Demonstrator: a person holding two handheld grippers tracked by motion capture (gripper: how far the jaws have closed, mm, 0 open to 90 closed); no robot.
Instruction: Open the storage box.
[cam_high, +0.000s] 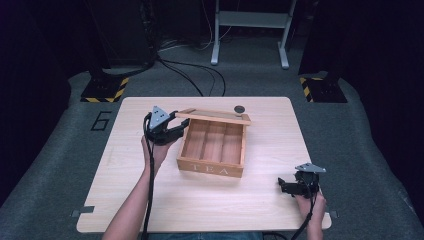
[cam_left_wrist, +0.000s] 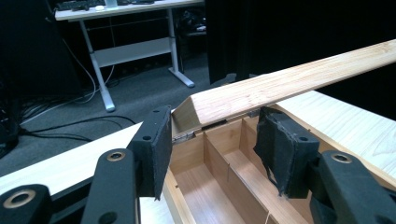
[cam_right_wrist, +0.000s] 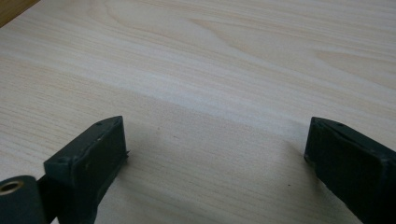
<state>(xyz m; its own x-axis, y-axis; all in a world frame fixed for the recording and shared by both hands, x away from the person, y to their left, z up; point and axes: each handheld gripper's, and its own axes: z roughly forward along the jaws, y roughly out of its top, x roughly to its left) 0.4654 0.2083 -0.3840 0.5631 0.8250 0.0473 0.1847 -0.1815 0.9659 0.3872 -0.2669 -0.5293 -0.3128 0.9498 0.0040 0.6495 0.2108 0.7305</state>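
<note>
A wooden tea box (cam_high: 212, 150) with three compartments stands in the middle of the table, the word TEA on its front. Its lid (cam_high: 215, 116) is hinged at the back and stands raised. My left gripper (cam_high: 181, 127) is at the box's back left corner. In the left gripper view the left gripper (cam_left_wrist: 212, 135) is open, with the lid's corner (cam_left_wrist: 201, 107) between the jaws and just beyond the pads. My right gripper (cam_high: 283, 185) rests low near the table's front right corner. The right gripper (cam_right_wrist: 215, 140) is open over bare wood.
A small dark round object (cam_high: 239, 108) lies just behind the box's right back corner. The light wooden table (cam_high: 150, 200) stands on grey carpet. A metal desk frame (cam_high: 250, 30), cables and stand bases with yellow-black tape (cam_high: 105, 90) are beyond the far edge.
</note>
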